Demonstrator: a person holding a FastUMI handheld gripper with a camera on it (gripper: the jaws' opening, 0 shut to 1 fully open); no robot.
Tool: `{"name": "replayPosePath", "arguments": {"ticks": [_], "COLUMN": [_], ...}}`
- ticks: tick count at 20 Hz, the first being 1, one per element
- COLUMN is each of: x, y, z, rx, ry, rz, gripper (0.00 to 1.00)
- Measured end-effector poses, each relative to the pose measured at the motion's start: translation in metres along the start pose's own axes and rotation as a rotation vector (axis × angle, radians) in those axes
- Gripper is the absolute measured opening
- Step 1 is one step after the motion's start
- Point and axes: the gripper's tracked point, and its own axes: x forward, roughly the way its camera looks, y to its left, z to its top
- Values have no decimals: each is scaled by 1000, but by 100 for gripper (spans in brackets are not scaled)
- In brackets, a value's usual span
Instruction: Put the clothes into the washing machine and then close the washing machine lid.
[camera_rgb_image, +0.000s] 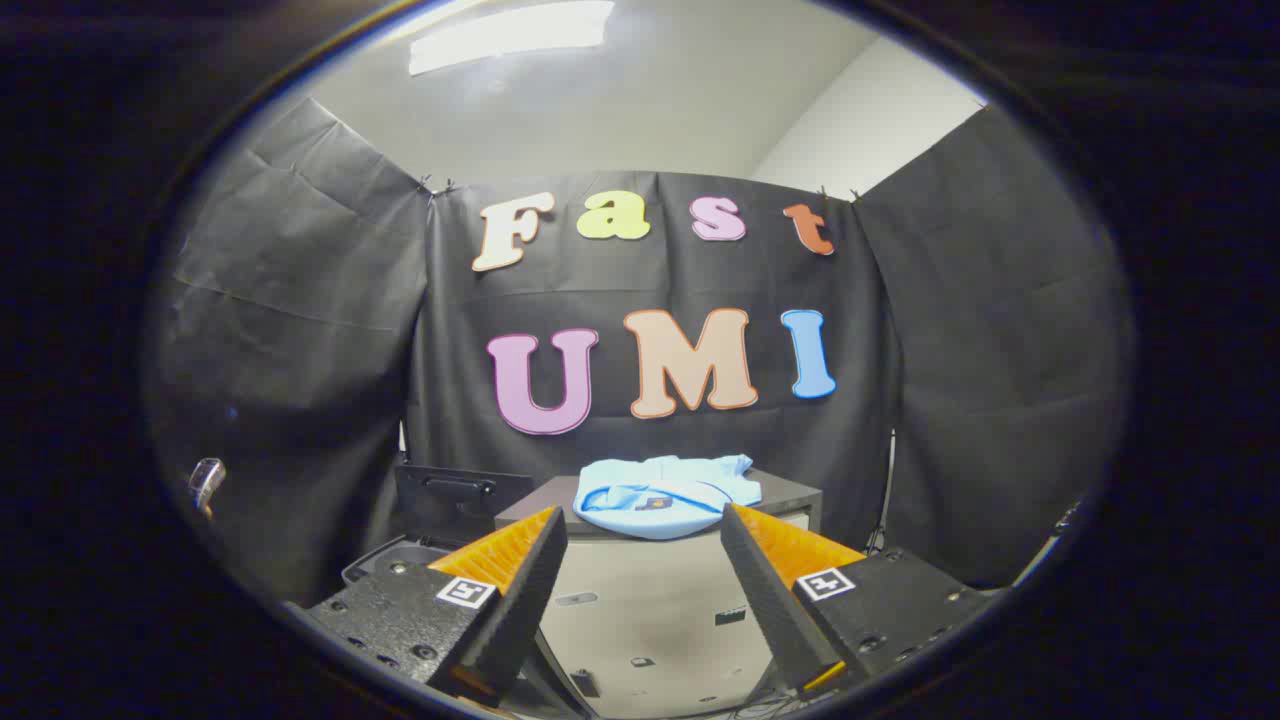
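Black cloth walls (300, 330), ceiling light (510, 35)

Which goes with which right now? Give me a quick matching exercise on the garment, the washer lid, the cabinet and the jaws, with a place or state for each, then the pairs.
Things:
1. light blue folded garment
2. black hinged washing machine lid
3. dark-topped grey cabinet
4. gripper

Places or states:
A. raised upright, beside the cabinet
B. jaws spread apart, holding nothing
C. lying on the cabinet top, beyond the jaws
D. standing just ahead, between the jaws

Pairs: 1-C, 2-A, 3-D, 4-B
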Motion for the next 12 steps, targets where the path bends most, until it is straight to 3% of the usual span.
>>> {"name": "replayPosePath", "arguments": {"ticks": [12], "x": [2], "y": [9], "z": [-6], "rx": [-28], "ry": [27], "rz": [19], "gripper": [94]}}
